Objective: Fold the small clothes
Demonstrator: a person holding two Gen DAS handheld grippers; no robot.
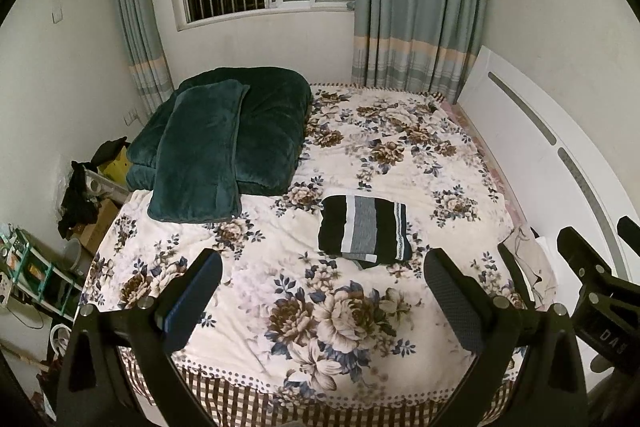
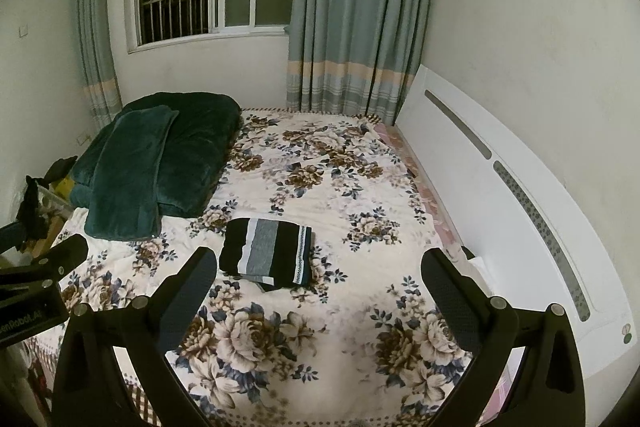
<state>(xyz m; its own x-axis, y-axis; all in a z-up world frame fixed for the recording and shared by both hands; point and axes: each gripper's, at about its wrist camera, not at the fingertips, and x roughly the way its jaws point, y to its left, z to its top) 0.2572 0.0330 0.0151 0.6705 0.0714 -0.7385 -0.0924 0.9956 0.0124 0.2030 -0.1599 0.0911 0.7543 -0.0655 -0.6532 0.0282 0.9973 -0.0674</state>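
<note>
The left gripper [image 1: 322, 291] hangs above the near edge of the bed [image 1: 400, 163], jaws spread wide and empty; the right gripper [image 2: 320, 291] is level beside it, equally wide and empty. The folded striped garment [image 1: 365, 230] lies flat on the floral cover, at about 12 o'clock from the left gripper and 11 o'clock from the right. Its long axis runs roughly 9 to 3, its stripes 12 to 6. Neither gripper touches it; the left one looks slightly better lined up.
</note>
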